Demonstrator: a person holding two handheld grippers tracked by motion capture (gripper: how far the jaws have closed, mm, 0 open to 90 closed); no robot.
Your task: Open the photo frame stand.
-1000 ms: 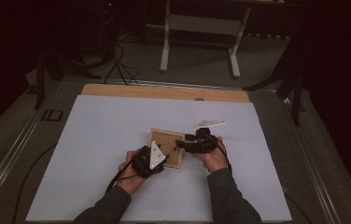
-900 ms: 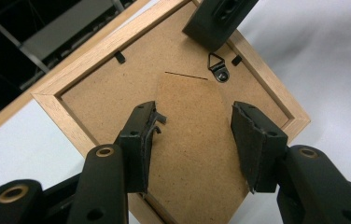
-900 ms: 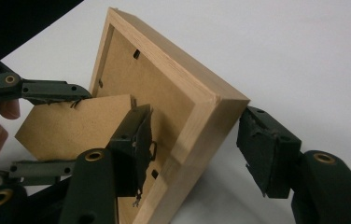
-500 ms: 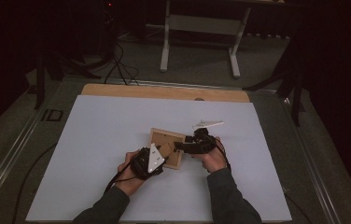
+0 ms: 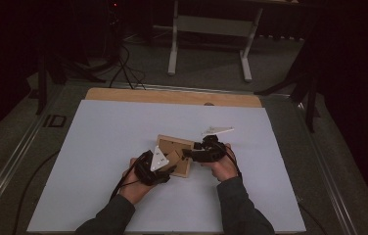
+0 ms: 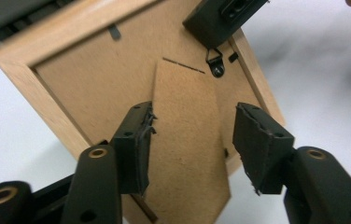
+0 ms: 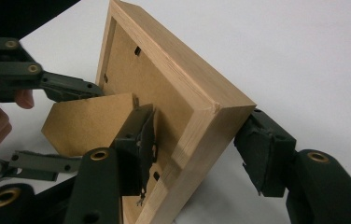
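Frame (image 5: 174, 154) face-down on white tabletop (image 5: 99, 147), back showing. Right gripper (image 7: 197, 149) fingers clamped across its corner. Left gripper (image 6: 192, 140) fingers apart, just opened further, straddling cardboard stand (image 6: 187, 154), not pressing.

The room is dim, its edges sinking into near black, and only the white worktop (image 5: 103, 147) catches soft light from above. Shadows there are faint and short. From the high view everything looks slightly grainy and muted. Both gripper views are brighter: the wooden frame (image 7: 197, 93) is sharp, its far corner blurred in the left gripper view.
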